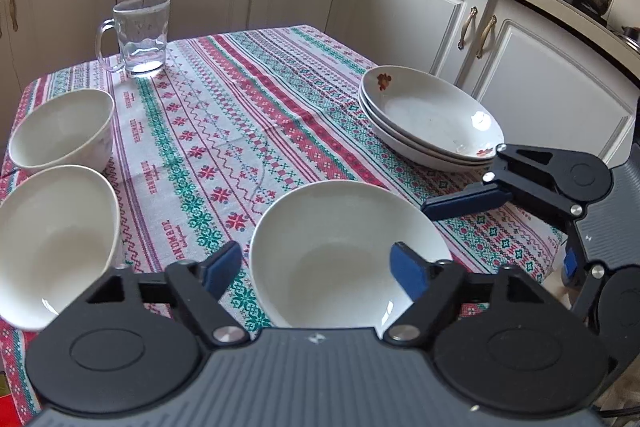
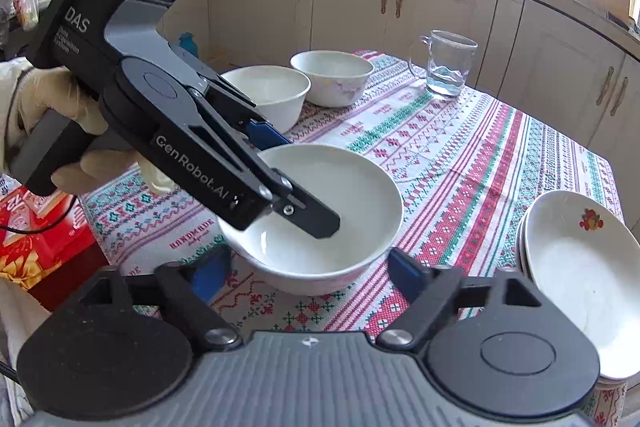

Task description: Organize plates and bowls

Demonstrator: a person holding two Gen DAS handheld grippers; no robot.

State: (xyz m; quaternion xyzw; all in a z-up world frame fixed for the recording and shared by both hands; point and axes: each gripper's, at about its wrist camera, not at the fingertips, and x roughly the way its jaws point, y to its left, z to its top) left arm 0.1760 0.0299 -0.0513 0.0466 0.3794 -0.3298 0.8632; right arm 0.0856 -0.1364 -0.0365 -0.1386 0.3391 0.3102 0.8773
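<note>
A plain white bowl [image 1: 340,251] sits low and centre in the left wrist view, glossy, round, with no pattern inside; it rests on the striped red, green and white tablecloth [image 1: 224,131]. The left gripper [image 1: 316,267] has its jaws spread wide, one blue-padded finger outside the bowl's left wall, the other over the interior near the right rim; neither visibly presses the porcelain. In the right wrist view the same bowl [image 2: 320,211] lies at centre, with that gripper [image 2: 298,183] reaching in from the upper left, one finger over the interior and the other behind the far rim.

The right gripper [image 2: 310,269] is also spread, its fingers flanking the near side of the bowl and holding nothing.

Two more white bowls [image 1: 60,131] stand along the left edge of the left wrist view, the nearer bowl [image 1: 52,243] plain, the farther faintly patterned outside. A stack of shallow white plates [image 1: 432,119] with small red flower prints sits at right of centre; a glass mug [image 1: 140,35] stands at upper left.
</note>
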